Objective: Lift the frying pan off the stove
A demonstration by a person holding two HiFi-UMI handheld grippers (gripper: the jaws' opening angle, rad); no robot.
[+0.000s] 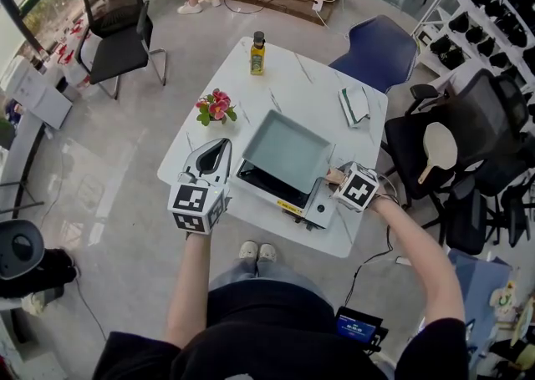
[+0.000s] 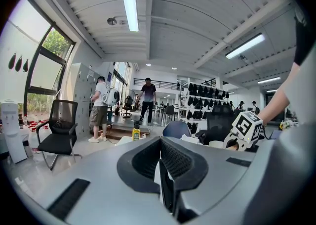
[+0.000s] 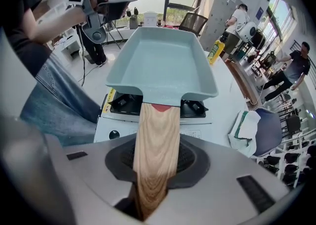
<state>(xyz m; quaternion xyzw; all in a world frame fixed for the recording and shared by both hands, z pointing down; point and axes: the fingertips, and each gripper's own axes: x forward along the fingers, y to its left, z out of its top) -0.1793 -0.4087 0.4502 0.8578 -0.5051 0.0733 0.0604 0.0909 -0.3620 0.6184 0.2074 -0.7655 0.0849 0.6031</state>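
A teal square frying pan [image 1: 287, 151] [image 3: 160, 63] with a wooden handle [image 3: 157, 145] hangs just over the white portable stove [image 1: 321, 207] [image 3: 113, 125]; the black burner grate shows under its near edge. My right gripper [image 1: 338, 179] [image 3: 157, 157] is shut on the handle, which runs back between the jaws. My left gripper [image 1: 213, 157] [image 2: 163, 164] hovers over the table's left edge beside the stove. Its jaws are shut together with nothing in them, and it points level across the room.
On the white table [image 1: 284, 86] stand an oil bottle [image 1: 257, 53], a small flower pot [image 1: 216, 108] and a folded cloth [image 1: 354, 106]. A blue chair [image 1: 376, 53] and black chairs [image 1: 121, 32] [image 1: 468, 132] ring the table. People stand at the far side.
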